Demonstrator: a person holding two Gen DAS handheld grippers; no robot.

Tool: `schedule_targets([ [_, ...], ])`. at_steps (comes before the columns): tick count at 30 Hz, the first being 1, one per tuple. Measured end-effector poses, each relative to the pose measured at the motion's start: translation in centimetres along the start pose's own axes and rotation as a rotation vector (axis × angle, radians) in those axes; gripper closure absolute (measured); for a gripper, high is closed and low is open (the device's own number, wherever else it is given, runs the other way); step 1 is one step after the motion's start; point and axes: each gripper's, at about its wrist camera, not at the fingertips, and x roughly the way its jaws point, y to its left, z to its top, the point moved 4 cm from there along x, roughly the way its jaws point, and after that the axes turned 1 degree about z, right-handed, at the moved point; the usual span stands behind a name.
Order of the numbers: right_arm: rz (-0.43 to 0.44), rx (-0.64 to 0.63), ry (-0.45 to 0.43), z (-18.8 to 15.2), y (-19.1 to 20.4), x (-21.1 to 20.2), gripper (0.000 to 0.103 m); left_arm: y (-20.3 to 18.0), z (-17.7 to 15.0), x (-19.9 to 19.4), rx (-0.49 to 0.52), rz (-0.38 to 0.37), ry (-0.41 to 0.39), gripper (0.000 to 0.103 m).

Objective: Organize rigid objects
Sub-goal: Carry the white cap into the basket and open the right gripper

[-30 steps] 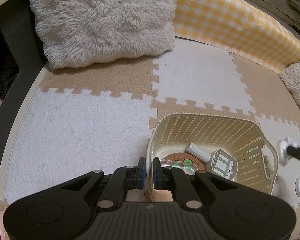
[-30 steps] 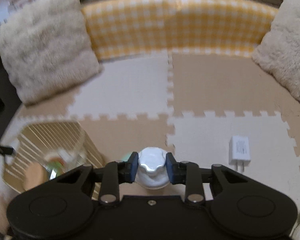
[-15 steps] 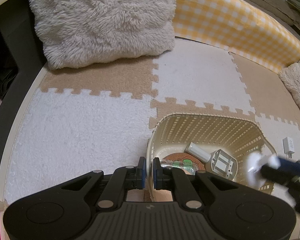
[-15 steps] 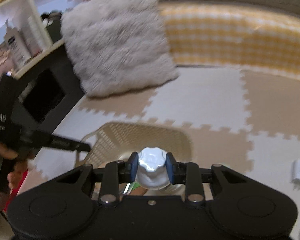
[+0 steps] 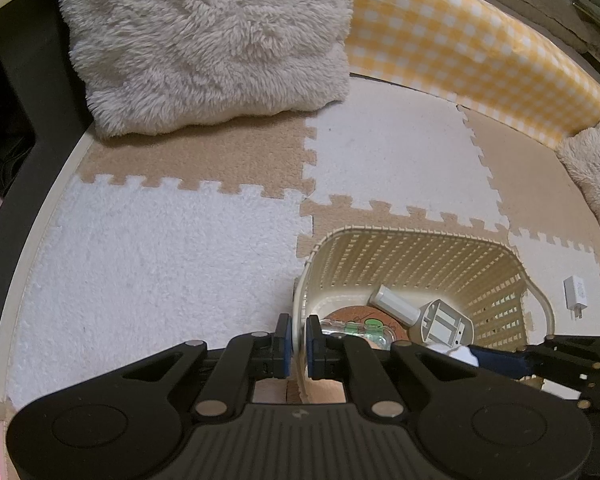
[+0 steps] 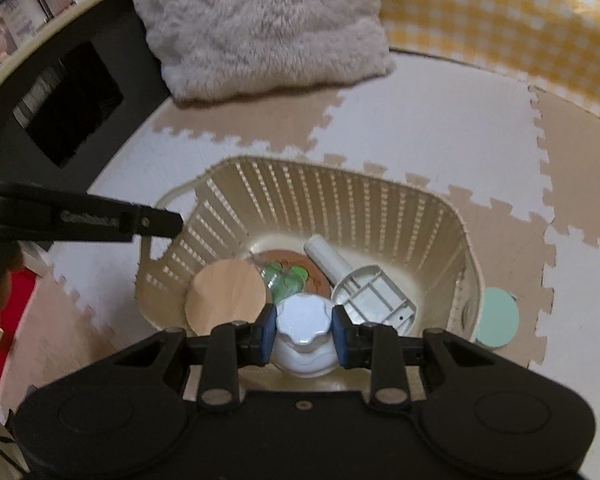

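**mika:** White plastic knob-lid thing (image 6: 303,330) is pinched between the blue pads of the right gripper (image 6: 304,334), jaws closed snug on its two sides. It's hanging over the near edge of the cream woven-look basket (image 6: 380,204), right above the inside.

**jo:** And the left gripper (image 5: 296,340)? From its own cam it looks clamped on the basket's wall.

**mika:** Yep, jaws narrow, one pad outside and one inside the near-left rim (image 5: 298,320), holding the basket. In that same view you can see the right gripper's dark fingers (image 5: 500,362) coming in from the right over the basket's near corner.

**jo:** What's in the basket already?

**mika:** Near to far from the right cam: a tan round disc (image 6: 226,294) leaning on the left wall, a clear packet with green bits (image 6: 286,278), a grey ribbed plastic frame piece (image 6: 374,294), a brown cork-looking coaster (image 6: 288,260) under them, and a white tube (image 6: 326,258) lying slanted at the back.

**jo:** Outside it?

**mika:** Mint green round disc (image 6: 496,318) on the foam puzzle mat (image 6: 420,120), just right of the basket. White charger plug (image 5: 575,294) a bit further right in the left cam. Beyond that, a fluffy grey cushion (image 6: 260,28) and the yellow checked bumper (image 6: 500,20) at the back.
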Motion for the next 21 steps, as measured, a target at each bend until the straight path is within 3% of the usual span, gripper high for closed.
schedule_targets([
  [5, -0.006, 0.01, 0.051, -0.4, -0.2, 1.1, 0.073, 0.0, 0.0, 0.0, 0.002, 0.001, 0.0, 0.095],
  [16, -0.023, 0.016, 0.054, -0.4, -0.2, 1.3, 0.071, -0.1, 0.0, 0.0, 0.003, 0.002, 0.0, 0.095],
  [21, 0.003, 0.028, 0.043, -0.3, 0.0, 0.8, 0.06, -0.1, 0.0, 0.0, 0.005, 0.003, 0.001, 0.095],
])
